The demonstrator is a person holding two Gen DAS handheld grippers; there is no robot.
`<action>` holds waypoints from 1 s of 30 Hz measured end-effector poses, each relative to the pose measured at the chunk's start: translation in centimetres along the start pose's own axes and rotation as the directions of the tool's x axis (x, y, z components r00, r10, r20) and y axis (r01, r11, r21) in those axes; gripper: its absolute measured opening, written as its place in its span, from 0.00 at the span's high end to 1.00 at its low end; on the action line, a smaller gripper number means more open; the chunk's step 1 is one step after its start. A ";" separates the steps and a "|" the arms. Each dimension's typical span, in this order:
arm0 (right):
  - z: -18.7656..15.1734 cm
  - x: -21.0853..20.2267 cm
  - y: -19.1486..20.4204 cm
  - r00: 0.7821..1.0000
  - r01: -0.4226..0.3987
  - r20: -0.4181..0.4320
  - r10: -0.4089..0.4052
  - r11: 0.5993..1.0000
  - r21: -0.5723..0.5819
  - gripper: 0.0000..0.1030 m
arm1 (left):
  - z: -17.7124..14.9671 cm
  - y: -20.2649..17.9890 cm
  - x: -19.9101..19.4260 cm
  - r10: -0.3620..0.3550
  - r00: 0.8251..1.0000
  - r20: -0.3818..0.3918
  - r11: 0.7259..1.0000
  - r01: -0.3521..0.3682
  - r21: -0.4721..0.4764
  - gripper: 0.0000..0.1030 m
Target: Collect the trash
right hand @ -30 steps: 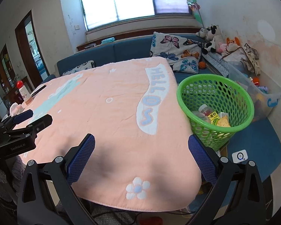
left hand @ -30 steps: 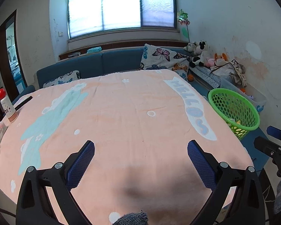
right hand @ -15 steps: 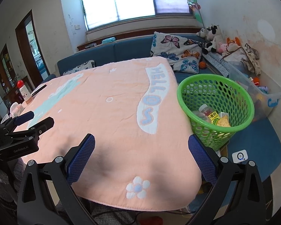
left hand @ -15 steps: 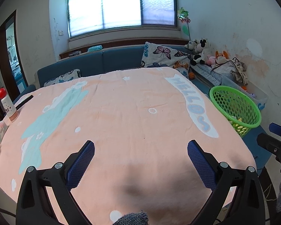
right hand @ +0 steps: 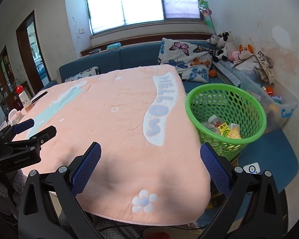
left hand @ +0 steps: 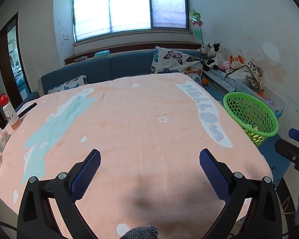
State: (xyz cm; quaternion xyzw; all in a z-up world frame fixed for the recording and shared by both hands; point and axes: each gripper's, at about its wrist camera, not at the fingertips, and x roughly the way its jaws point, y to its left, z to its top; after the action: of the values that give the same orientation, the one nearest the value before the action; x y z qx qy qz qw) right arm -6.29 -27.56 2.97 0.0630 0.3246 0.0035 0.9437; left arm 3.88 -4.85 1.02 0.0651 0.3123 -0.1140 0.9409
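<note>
Both the left gripper and right gripper hover spread and empty over the pink blanket, the trash already in the green basket at three o'clock, so collecting looks finished, or else the next move is hunting for leftovers.

Butterfly cushion on blue sofa behind pink blanket.

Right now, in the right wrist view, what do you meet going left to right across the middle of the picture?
Left tongs → white bottle with red cap → peach blanket → HELLO lettering → green basket with trash inside → clear storage bin.
</note>
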 end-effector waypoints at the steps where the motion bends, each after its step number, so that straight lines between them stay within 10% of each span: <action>1: 0.0 0.0 0.0 1.000 0.000 0.001 0.000 1.000 0.000 0.04 | 0.0 0.0 0.0 0.001 1.000 0.000 1.000 -0.001 0.000 0.07; 30: 0.1 -0.4 0.4 1.000 0.010 0.011 -0.010 1.000 -0.007 0.04 | -0.1 -0.2 0.1 0.015 1.000 -0.002 1.000 -0.015 -0.003 0.07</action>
State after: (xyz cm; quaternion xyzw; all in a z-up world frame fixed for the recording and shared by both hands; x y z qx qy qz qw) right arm -6.55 -27.24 3.32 0.0579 0.3198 -0.0002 0.9457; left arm 3.82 -5.07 0.89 0.0662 0.3127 -0.1067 0.9415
